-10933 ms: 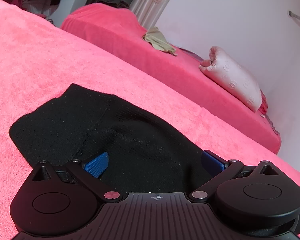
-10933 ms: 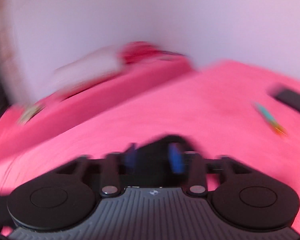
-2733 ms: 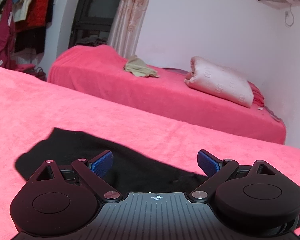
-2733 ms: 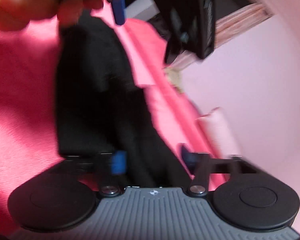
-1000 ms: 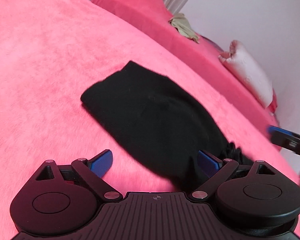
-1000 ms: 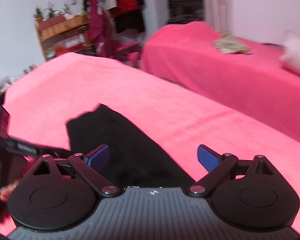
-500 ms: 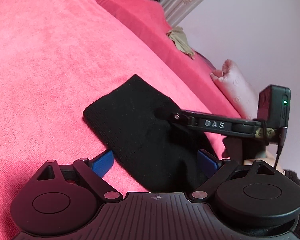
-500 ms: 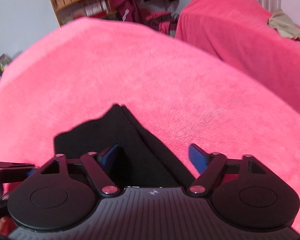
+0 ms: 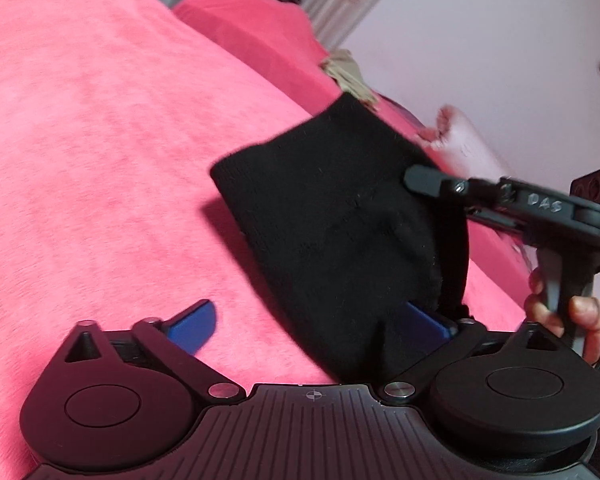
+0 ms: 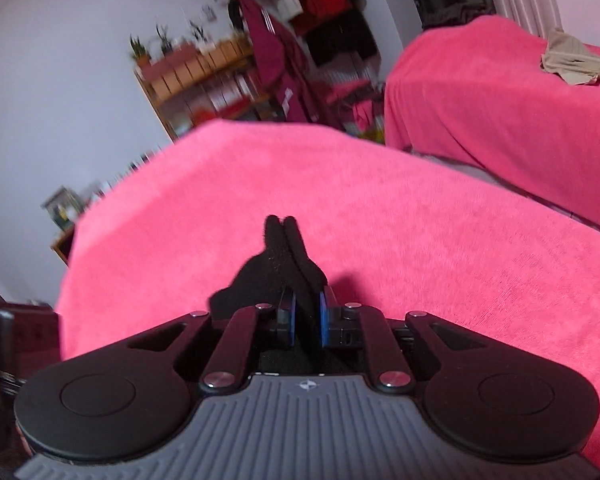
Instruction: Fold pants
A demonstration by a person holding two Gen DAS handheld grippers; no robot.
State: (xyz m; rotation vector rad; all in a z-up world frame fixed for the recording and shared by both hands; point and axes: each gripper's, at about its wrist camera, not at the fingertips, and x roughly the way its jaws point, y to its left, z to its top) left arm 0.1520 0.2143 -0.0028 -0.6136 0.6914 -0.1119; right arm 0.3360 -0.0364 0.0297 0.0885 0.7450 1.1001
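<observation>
Pants [image 10: 284, 264] pinched in just-closed right gripper [image 10: 306, 322]; left gripper [image 9: 308, 320] open.

1. Bright pink plush cover [image 10: 380, 208] spans the near surface.
2. Second pink-covered bed [image 10: 500, 92] stands beyond.
3. Walls [image 9: 480, 40] plain white.
4. Wooden shelf unit [image 10: 204, 76], stocked, against far wall.

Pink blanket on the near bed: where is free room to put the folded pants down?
Bare pink blanket spreads wide beside the black pants, on the side away from the right gripper, and beyond them toward the bed's far edge. It is crowded around the pants, where the right gripper pinches them and the open left gripper waits.
</observation>
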